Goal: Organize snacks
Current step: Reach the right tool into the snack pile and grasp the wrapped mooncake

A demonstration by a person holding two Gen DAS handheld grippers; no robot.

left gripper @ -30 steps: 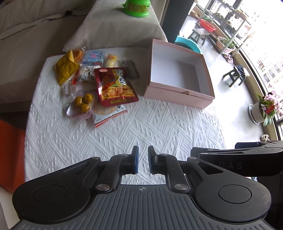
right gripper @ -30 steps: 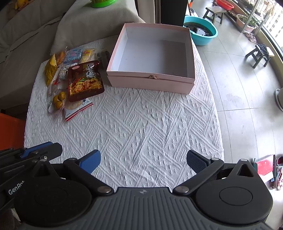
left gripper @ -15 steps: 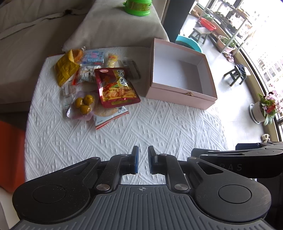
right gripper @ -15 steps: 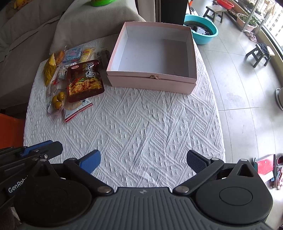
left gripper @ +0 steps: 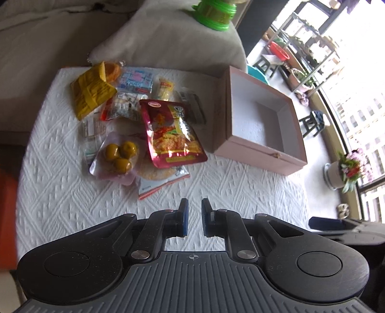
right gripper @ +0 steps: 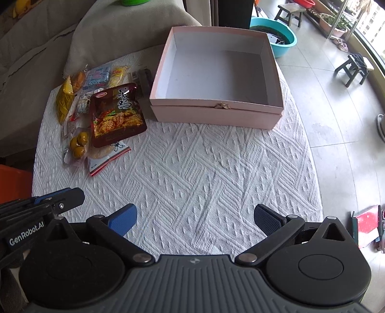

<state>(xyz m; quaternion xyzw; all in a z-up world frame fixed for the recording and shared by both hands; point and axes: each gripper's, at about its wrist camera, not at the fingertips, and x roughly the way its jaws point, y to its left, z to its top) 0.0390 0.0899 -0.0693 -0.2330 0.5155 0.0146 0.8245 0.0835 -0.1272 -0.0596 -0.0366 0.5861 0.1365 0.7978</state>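
A heap of snack packets lies on the white textured tablecloth [right gripper: 192, 173] at the left. On top is a red pouch [left gripper: 172, 133] [right gripper: 115, 114], with a clear pack of yellow-green fruits [left gripper: 118, 156] [right gripper: 78, 144], a yellow bag [left gripper: 90, 92] [right gripper: 63, 98] and a rice cracker pack [left gripper: 160, 175] around it. To their right stands an open pink box [left gripper: 262, 125] [right gripper: 216, 113], empty. My left gripper [left gripper: 193, 211] is shut with nothing in it, just short of the heap. My right gripper [right gripper: 195, 216] is open above bare cloth.
A sofa with a grey cover [left gripper: 168, 41] runs behind the table, a green lidded tub [left gripper: 214, 12] on it. Right of the table is tiled floor with a teal basin [right gripper: 276, 36], stools [right gripper: 356, 67] and a flower pot [left gripper: 346, 171]. An orange object [right gripper: 12, 180] sits at the left edge.
The left gripper has moved forward and down toward the snack heap, which now looks larger and nearer. The right gripper has edged slightly closer to the table.
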